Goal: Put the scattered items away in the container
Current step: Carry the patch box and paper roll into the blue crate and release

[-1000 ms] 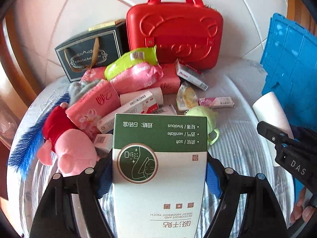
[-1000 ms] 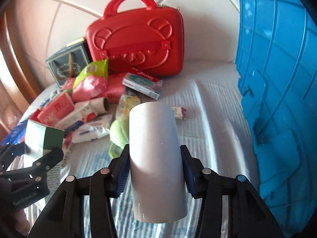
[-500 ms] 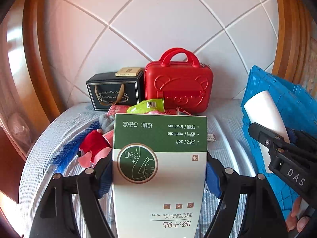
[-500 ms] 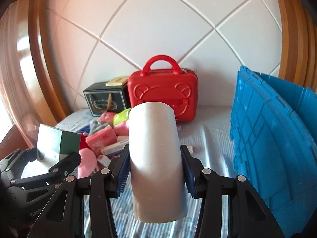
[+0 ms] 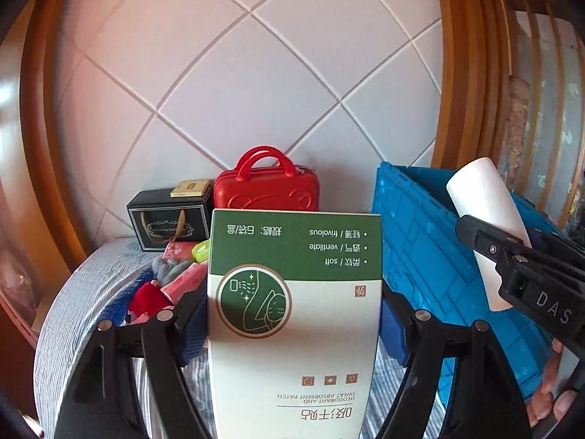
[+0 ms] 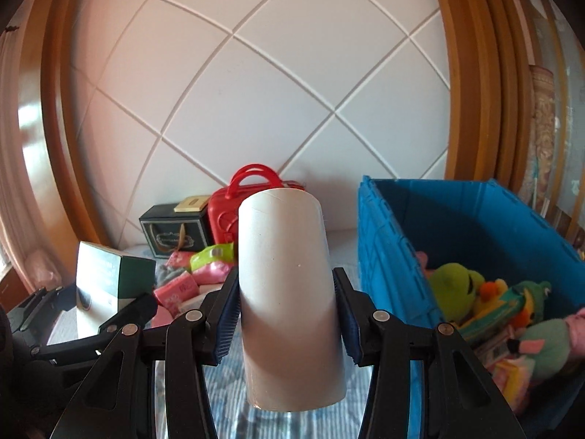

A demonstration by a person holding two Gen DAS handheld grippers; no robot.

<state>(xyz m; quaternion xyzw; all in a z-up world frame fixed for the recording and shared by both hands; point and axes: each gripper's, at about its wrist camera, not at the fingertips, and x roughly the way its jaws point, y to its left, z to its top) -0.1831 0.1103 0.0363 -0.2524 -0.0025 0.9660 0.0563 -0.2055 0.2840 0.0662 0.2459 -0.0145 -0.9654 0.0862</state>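
we hold both items high to clear the blue plastic crate [image 6: 395, 241]: left gripper [image 5: 292, 325] clenches the green-and-white cardboard box [image 5: 294, 314], right gripper [image 6: 287, 314] grips the white cardboard tube [image 6: 289, 292].

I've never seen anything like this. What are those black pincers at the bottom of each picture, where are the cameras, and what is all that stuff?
There is no robot here: a person holds a two-finger gripper in each hand, and each gripper carries a wide-angle camera looking forward along its fingers. So one picture is the left hand's view and the other the right's.

The left gripper is shut on a green and white box of sweat patches. The right gripper is shut on a white cardboard tube.

On the cloth-covered surface lies a pile of pink packets, with a red case and a black gift box at the back by the wall. To the right stands the blue crate, with plush toys inside.
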